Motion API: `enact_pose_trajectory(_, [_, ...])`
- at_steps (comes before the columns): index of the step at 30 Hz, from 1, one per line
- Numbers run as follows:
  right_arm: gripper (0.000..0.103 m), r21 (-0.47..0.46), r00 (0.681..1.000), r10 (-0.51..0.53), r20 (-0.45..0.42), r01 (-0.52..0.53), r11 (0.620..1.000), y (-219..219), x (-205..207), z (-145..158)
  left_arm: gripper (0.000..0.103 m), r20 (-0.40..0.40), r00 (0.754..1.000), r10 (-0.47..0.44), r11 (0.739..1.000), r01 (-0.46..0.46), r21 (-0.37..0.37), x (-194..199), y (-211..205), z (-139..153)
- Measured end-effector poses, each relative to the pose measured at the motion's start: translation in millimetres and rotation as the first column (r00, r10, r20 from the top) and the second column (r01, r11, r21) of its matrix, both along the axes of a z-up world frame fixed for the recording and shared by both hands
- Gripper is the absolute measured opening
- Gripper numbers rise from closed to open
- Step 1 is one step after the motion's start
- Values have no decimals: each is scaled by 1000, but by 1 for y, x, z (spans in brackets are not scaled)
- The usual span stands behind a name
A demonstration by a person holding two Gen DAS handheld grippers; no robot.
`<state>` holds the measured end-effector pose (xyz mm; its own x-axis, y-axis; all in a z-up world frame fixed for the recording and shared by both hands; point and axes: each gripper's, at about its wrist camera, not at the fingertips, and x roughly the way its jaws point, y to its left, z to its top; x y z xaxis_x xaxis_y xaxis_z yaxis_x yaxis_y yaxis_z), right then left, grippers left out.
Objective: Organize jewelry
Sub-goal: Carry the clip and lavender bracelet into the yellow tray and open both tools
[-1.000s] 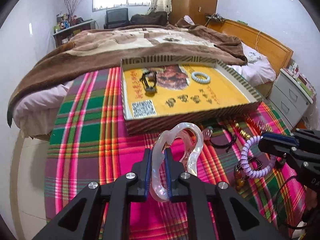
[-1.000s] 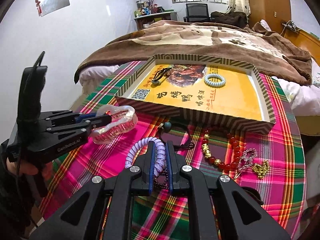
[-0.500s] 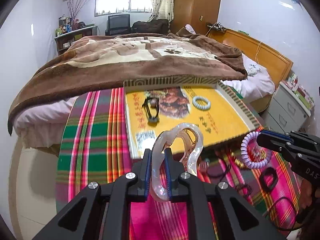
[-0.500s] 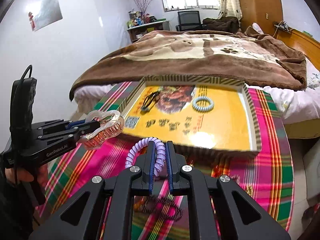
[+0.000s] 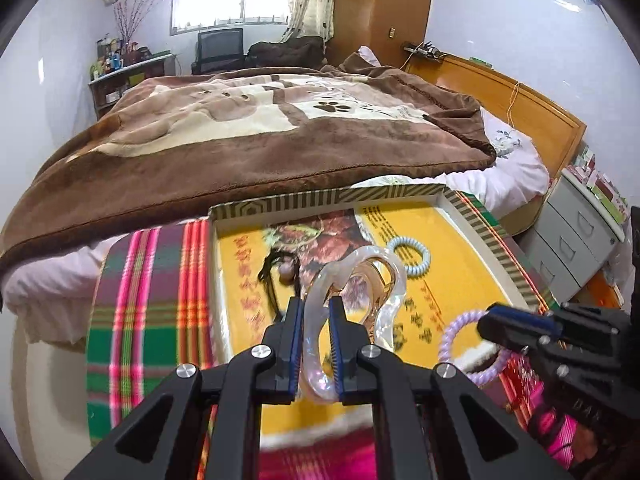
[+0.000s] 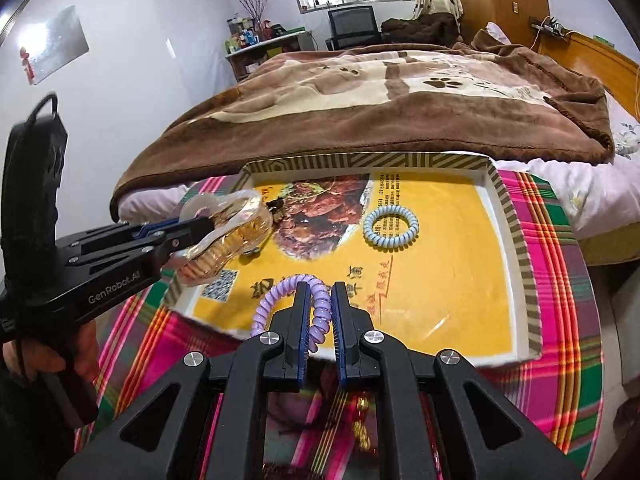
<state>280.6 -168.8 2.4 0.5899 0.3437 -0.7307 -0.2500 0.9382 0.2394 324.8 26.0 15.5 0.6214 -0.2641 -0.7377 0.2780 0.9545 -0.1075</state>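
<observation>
My left gripper (image 5: pixel 315 304) is shut on a clear pearly hair claw clip (image 5: pixel 362 276), held above the left part of the yellow-lined cardboard tray (image 5: pixel 476 220). In the right wrist view the same clip (image 6: pixel 228 236) hangs over the tray's left rim (image 6: pixel 504 196). My right gripper (image 6: pixel 320 292) is shut on a lilac spiral hair tie (image 6: pixel 280 300), above the tray's near edge; that tie (image 5: pixel 460 332) shows at the right of the left wrist view. In the tray lie a pale blue spiral hair tie (image 6: pixel 391 226) and a dark cord pendant (image 5: pixel 280 276).
The tray sits on a pink and green plaid cloth (image 6: pixel 568 320) against a bed with a brown blanket (image 6: pixel 380 100). Gold and dark trinkets (image 6: pixel 362 428) lie on the cloth below my right gripper. A grey drawer unit (image 5: pixel 576 232) stands at the right.
Both grippers have moved forward from over the loose jewelry on the cloth to above the tray, each keeping its item. The loose pieces have dropped out of the left view.
</observation>
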Motion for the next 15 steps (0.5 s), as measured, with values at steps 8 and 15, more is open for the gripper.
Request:
enact_pose_trajectory(8, [11, -29, 999, -7, -36, 5, 1000, 6, 28, -19, 13, -47, 999, 1, 1000, 0, 19, 46, -15, -23])
enact_pose_trajectory(15, [11, -40, 998, -1, -68, -1, 999, 12, 43, -35, 13, -85, 996, 9, 999, -6, 35, 74, -23, -42])
